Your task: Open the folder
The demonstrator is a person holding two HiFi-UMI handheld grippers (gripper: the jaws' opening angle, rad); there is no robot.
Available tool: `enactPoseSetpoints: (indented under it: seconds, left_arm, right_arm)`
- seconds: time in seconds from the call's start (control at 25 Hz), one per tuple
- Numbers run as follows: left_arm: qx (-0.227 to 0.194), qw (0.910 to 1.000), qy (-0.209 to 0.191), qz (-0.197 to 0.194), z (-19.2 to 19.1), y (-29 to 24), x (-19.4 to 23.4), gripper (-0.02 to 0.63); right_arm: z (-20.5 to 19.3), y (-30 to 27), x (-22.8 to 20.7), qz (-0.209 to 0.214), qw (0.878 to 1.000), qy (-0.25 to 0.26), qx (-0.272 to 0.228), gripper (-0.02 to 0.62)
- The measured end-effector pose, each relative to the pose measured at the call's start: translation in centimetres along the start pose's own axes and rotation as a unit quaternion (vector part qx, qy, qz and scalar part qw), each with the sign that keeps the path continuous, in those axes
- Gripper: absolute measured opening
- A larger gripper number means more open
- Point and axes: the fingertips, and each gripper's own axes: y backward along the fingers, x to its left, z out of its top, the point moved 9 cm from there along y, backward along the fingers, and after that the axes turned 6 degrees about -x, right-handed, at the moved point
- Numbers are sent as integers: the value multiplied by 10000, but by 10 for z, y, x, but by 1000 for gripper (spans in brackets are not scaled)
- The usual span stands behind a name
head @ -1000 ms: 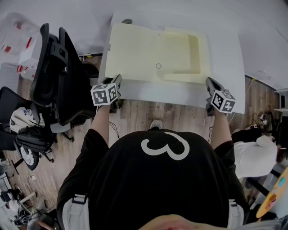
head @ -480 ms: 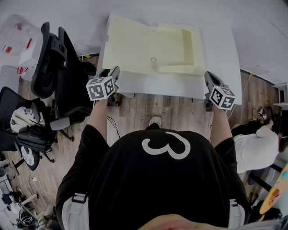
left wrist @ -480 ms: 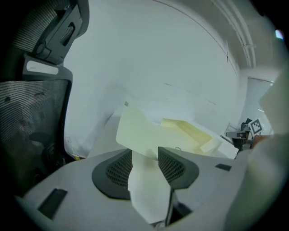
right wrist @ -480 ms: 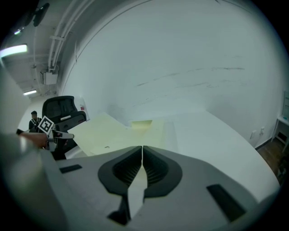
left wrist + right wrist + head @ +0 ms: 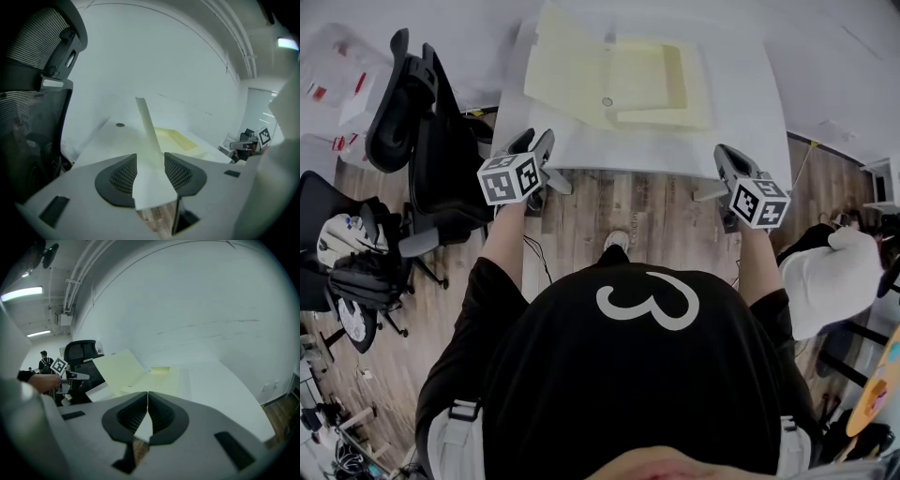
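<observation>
Black mesh office chairs [image 5: 422,141] at nine o'clock in the head view, on plank floor [image 5: 609,211]. Just right of them, at ten o'clock, left gripper [image 5: 540,141], short of the near edge of the white table [image 5: 750,122], jaws wide apart after just spreading further, nothing between the pads; only table edge and floor showing through the gap. At twelve o'clock, on that table, pale yellow folder [image 5: 619,80], already open: left cover lifted off the tabletop and leaning at a slant, reading as a thin upright strip edge-on in the left gripper view and as a broad tilted sheet in the right gripper view. Right half lying flat, with a deeper-yellow raised band along its far-right side and a stepped fold near the front. Small round ring [image 5: 607,101] near the spine. At two o'clock, right gripper [image 5: 724,152], also short of the table's near edge, jaws pressed tip to tip and empty.
</observation>
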Motion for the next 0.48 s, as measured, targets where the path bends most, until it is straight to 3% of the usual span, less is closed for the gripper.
enactPoseSetpoints:
  seconds: [0.12,0.24,0.36,0.48]
  left_arm:
    - [-62,9993,-109,-339,-3,22,-35,173]
    - [-191,9962,-60,-848,-3,46,-76,173]
    - [-320,9887,9,-1463,-2,72,-120,172]
    - [-425,9796,-186,-1955,-1,100,-162,172]
  right_arm:
    - [-4,26,16,122,9998,125,125,25]
    - [2,55,38,513,9985,167,33,25]
    - [11,85,64,949,9951,235,-133,25]
    - [15,116,87,1280,9909,226,-340,25]
